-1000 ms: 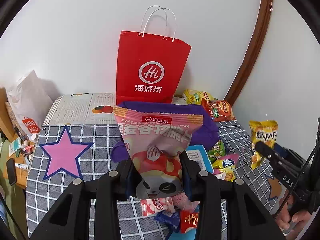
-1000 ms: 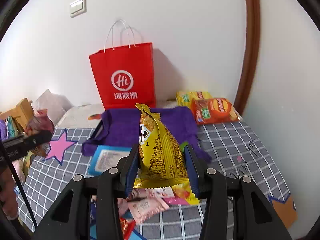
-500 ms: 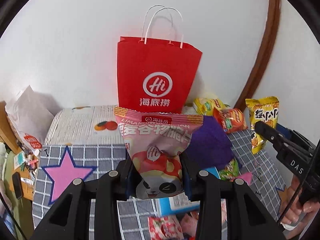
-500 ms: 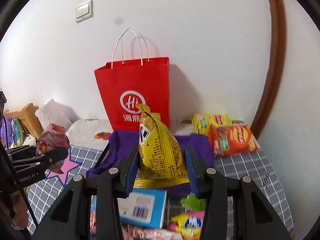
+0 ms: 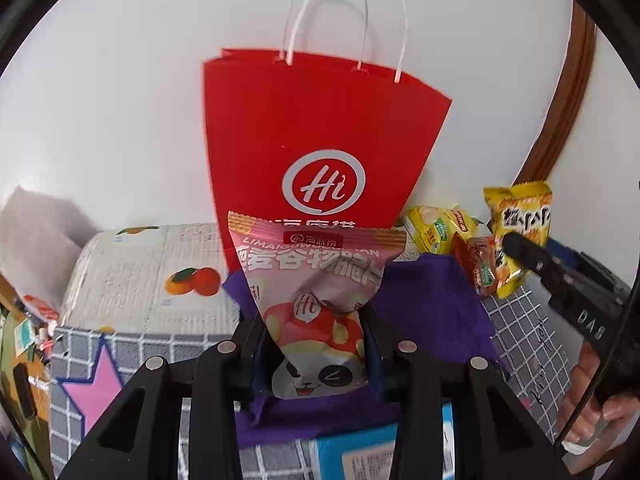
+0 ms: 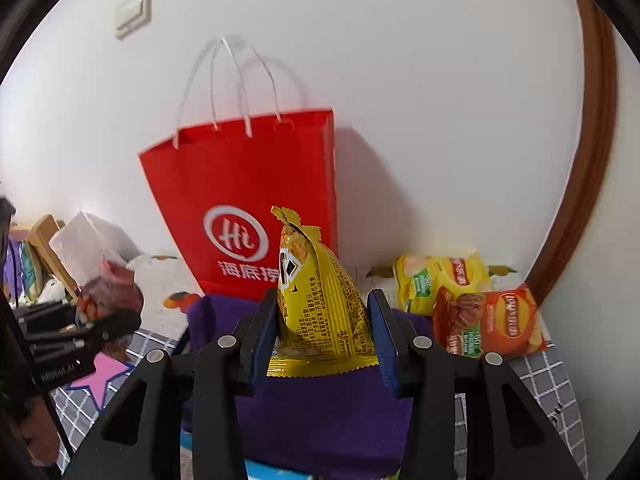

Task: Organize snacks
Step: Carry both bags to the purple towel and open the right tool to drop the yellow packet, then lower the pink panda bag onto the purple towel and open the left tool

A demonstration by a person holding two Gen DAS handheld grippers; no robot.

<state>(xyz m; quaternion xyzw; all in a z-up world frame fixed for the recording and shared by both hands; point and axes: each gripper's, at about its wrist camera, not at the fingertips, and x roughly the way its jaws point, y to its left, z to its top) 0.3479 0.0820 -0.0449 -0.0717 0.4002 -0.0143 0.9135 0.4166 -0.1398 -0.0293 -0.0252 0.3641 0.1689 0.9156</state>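
My left gripper [image 5: 314, 328] is shut on a pink panda snack pack [image 5: 316, 292] and holds it up in front of the red paper bag [image 5: 320, 140]. My right gripper [image 6: 322, 320] is shut on a yellow snack pack [image 6: 320, 304], raised before the same red bag [image 6: 248, 200]. The right gripper with its yellow pack [image 5: 520, 232] shows at the right of the left wrist view. The left gripper with the pink pack [image 6: 108, 292] shows at the left of the right wrist view.
A purple cloth [image 6: 328, 412] lies below the grippers on the checked cover [image 5: 528, 340]. Yellow [image 6: 440, 280] and orange chip bags [image 6: 492, 320] lie by the wall at the right. A blue box [image 5: 360, 456] lies near the front. A white bag [image 6: 92, 240] stands at the left.
Both grippers have risen and moved toward the red bag with their packs still held; the bag looks larger and the loose snacks at the front have dropped out of view.
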